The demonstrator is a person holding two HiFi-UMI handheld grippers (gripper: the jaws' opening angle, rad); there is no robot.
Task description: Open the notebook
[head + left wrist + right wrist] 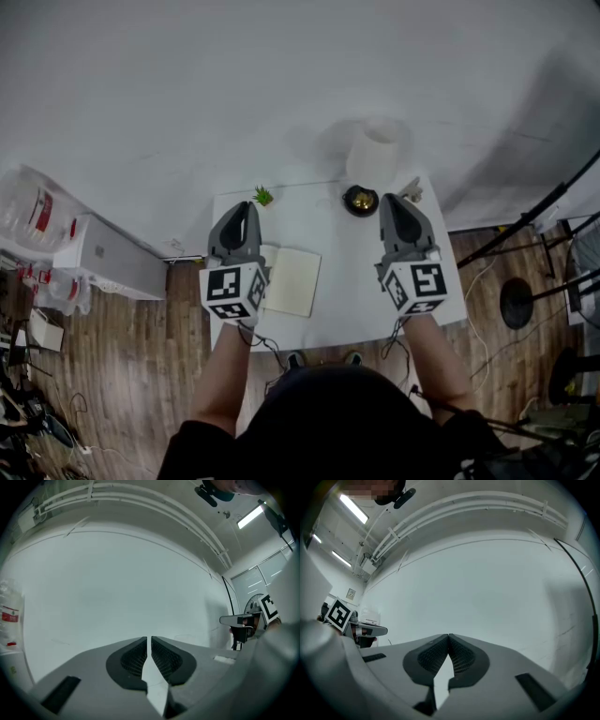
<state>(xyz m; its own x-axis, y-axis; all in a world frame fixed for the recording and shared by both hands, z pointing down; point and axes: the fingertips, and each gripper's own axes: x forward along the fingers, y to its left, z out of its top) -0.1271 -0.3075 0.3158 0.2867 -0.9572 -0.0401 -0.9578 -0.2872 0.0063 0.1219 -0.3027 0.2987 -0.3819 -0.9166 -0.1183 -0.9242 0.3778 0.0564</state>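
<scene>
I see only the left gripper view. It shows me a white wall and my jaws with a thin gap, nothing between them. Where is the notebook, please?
Observer: The head view shows the notebook lying on a white table, far under the left gripper, which covers its left part.
Operator: Is it closed?
Observer: It looks open already: a cream page faces up.
Operator: What does the right gripper do?
Observer: The right gripper has its jaws together, holds nothing and points at the wall.
Operator: Is anything else on the table?
Observer: A small green plant stands at the far edge, apart from the notebook.
</scene>
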